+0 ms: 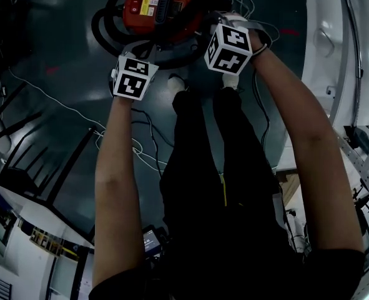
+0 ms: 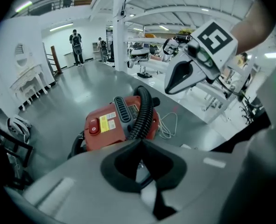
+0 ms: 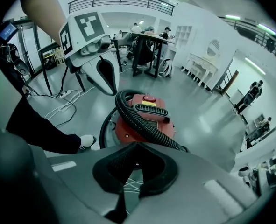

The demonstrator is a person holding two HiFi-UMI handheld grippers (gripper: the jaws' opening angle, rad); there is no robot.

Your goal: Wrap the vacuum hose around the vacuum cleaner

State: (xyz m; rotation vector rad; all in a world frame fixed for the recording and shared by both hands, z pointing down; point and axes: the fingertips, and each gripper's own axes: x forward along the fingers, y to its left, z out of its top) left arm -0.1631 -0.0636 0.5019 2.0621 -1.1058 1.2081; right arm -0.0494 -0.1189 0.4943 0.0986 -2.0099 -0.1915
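- Grey glossy floor (image 1: pixel 53 55) of a wide white hall carries the red vacuum cleaner (image 1: pixel 148 8), which sits just ahead of the person's shoes (image 1: pixel 177 83).
- Its black hose (image 3: pixel 144 125) lies looped round the base, with one stretch draped over the top of the body.
- Left hand-held gripper (image 2: pixel 140 143) and right hand-held gripper (image 3: pixel 137 144) hang above the machine, each with jaws closed tip to tip and nothing gripped.
- Wrapping looks mostly done. Probably only the hose's free end, which I cannot see, is left to tuck in.
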